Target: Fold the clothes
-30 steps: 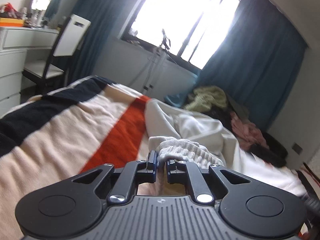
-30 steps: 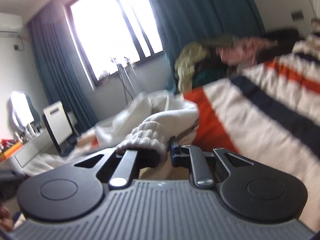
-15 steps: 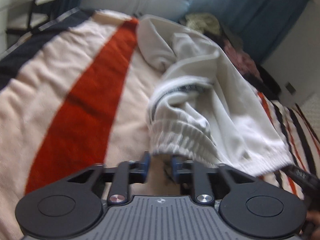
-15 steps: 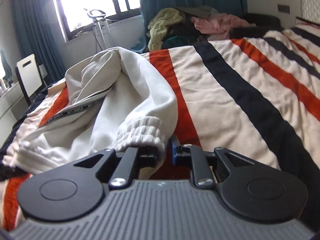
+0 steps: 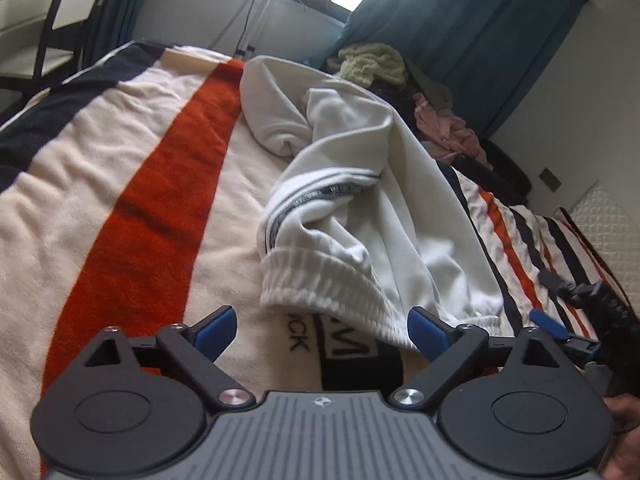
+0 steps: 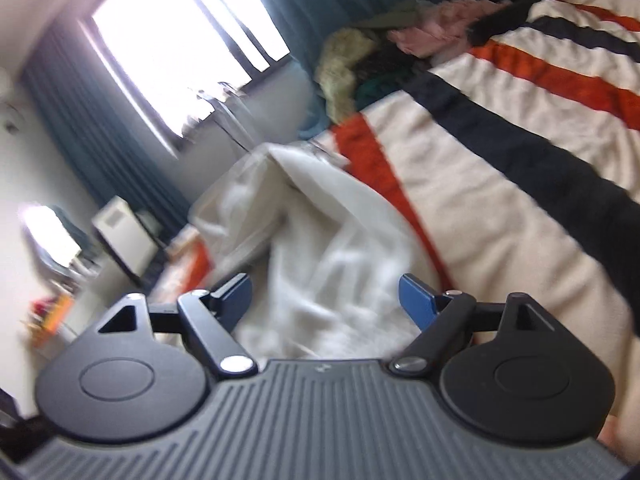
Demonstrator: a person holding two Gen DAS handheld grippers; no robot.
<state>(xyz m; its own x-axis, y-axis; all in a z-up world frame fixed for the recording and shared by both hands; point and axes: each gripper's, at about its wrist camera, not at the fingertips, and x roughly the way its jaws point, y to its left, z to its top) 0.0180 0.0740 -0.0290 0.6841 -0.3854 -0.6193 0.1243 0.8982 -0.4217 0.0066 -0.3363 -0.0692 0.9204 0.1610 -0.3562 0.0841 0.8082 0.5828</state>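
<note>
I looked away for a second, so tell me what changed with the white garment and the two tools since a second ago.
Both tools let go. The left tool and right tool, shut on the white garment's ribbed waistband a second ago, now stand wide open. The garment, first held up, was lowered and now lies crumpled on the striped blanket. The clothes pile by the curtain stayed put.

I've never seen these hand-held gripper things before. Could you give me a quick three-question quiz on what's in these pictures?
1. True or false: the left gripper is clamped on the white garment.
2. What lies under the garment? A) striped blanket B) wooden table C) carpet
3. Fill in: the right gripper is ____.

Key: 1 false, both grippers are open; 2 A; 3 open.
</note>
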